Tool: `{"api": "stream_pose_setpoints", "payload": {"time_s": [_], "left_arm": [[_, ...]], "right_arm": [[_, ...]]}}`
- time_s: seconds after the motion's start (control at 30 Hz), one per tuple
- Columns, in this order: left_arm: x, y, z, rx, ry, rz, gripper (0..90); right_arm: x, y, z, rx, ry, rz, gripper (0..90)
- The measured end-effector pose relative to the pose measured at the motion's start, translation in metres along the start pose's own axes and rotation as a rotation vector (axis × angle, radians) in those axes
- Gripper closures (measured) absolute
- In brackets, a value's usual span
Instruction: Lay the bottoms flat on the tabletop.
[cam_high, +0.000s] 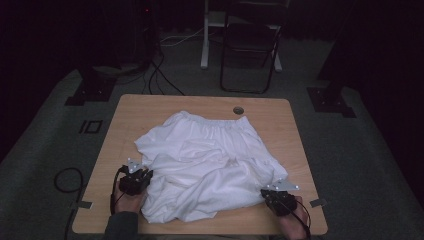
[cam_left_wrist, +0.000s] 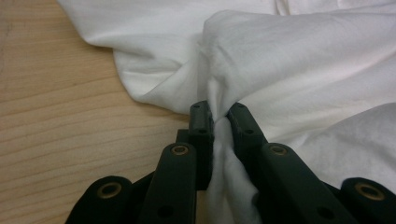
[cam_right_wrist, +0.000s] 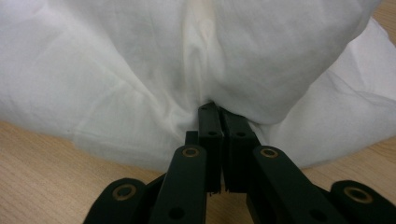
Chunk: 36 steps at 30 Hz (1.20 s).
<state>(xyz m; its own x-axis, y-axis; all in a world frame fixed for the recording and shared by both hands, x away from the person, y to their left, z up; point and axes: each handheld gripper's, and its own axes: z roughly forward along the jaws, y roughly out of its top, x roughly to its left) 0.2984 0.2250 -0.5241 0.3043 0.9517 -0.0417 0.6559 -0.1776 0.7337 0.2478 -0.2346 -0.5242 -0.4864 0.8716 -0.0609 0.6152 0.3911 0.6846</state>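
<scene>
A white garment (cam_high: 205, 160) with a gathered waistband lies crumpled across the wooden table (cam_high: 260, 112). My left gripper (cam_high: 142, 176) sits at its near left edge, shut on a bunched fold of the white garment (cam_left_wrist: 261, 65) that runs down between its pads (cam_left_wrist: 201, 122). My right gripper (cam_high: 272, 192) is at the near right edge, jaws pressed together on a pinch of the white garment (cam_right_wrist: 140, 70). A hand holds each gripper from the table's near side.
A round cable hole (cam_high: 238, 110) sits near the table's far edge. Beyond the table stand a dark folding chair (cam_high: 250, 45) and a white stand (cam_high: 206, 35). Cables (cam_high: 160, 75) trail over the grey floor. Bare wood borders the cloth on both sides.
</scene>
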Motion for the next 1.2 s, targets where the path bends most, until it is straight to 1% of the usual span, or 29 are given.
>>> {"api": "stream_pose_setpoints", "payload": {"time_s": [0.07,0.1,0.17,0.23,0.27,0.33,0.37,0.43,0.5,0.6,0.63,0.67,0.7,0.77,0.87,0.9,0.97,1.03,1.1,1.13,1.17,1.2], "left_arm": [[0.001,0.001,0.000,-0.001,-0.006,-0.005,81.0],[0.001,0.001,0.000,-0.006,-0.017,-0.003,80.2],[0.001,0.003,-0.003,-0.021,-0.022,0.005,74.4],[0.000,0.007,-0.007,-0.044,-0.046,0.000,69.0],[-0.001,0.009,-0.009,-0.058,-0.050,-0.001,66.2],[-0.003,0.016,-0.012,-0.074,-0.059,0.003,61.3],[-0.005,0.021,-0.013,-0.086,-0.066,0.008,59.6],[-0.011,0.030,-0.014,-0.098,-0.076,0.025,56.9],[-0.018,0.039,-0.013,-0.109,-0.096,0.051,55.5],[-0.032,0.050,-0.008,-0.109,-0.114,0.089,52.8],[-0.038,0.054,-0.006,-0.110,-0.127,0.103,52.4],[-0.038,0.054,-0.006,-0.110,-0.127,0.103,51.1],[-0.049,0.060,0.000,-0.105,-0.147,0.131,49.7],[-0.061,0.064,0.008,-0.094,-0.162,0.158,48.5],[-0.077,0.067,0.023,-0.065,-0.181,0.188,46.7],[-0.081,0.066,0.026,-0.059,-0.190,0.196,45.6],[-0.092,0.064,0.038,-0.029,-0.219,0.214,45.1],[-0.100,0.061,0.050,0.018,-0.241,0.223,44.4],[-0.106,0.056,0.060,0.052,-0.238,0.233,43.7],[-0.108,0.054,0.064,0.065,-0.237,0.232,44.4],[-0.109,0.051,0.068,0.086,-0.230,0.237,46.7],[-0.109,0.049,0.070,0.092,-0.222,0.236,50.9]], "right_arm": [[0.002,0.002,0.000,-0.001,-0.005,-0.006,87.4],[0.002,0.002,0.000,-0.004,-0.005,-0.009,87.0],[0.003,0.003,-0.002,-0.015,0.008,-0.017,85.2],[0.002,0.005,-0.003,-0.036,0.020,-0.022,79.6],[0.002,0.007,-0.005,-0.056,0.035,-0.020,76.1],[0.002,0.012,-0.010,-0.093,0.047,-0.023,69.5],[0.002,0.016,-0.012,-0.110,0.053,-0.025,67.8],[0.004,0.028,-0.017,-0.157,0.064,-0.031,65.6],[0.007,0.040,-0.020,-0.191,0.069,-0.043,63.7],[0.013,0.061,-0.017,-0.216,0.073,-0.066,62.0],[0.015,0.066,-0.015,-0.219,0.074,-0.071,61.9],[0.017,0.074,-0.010,-0.219,0.072,-0.076,61.5],[0.019,0.080,-0.005,-0.219,0.069,-0.075,61.2],[0.021,0.090,0.006,-0.210,0.064,-0.067,60.9],[0.026,0.102,0.024,-0.190,0.047,-0.059,60.8],[0.027,0.106,0.029,-0.182,0.039,-0.062,60.8],[0.029,0.112,0.041,-0.162,0.024,-0.063,60.9],[0.028,0.116,0.053,-0.129,0.013,-0.060,61.1],[0.028,0.117,0.066,-0.096,0.010,-0.061,61.0],[0.027,0.116,0.072,-0.066,0.008,-0.067,60.6],[0.028,0.114,0.078,-0.042,0.004,-0.072,60.0],[0.028,0.111,0.082,-0.018,0.002,-0.079,59.4]]}}
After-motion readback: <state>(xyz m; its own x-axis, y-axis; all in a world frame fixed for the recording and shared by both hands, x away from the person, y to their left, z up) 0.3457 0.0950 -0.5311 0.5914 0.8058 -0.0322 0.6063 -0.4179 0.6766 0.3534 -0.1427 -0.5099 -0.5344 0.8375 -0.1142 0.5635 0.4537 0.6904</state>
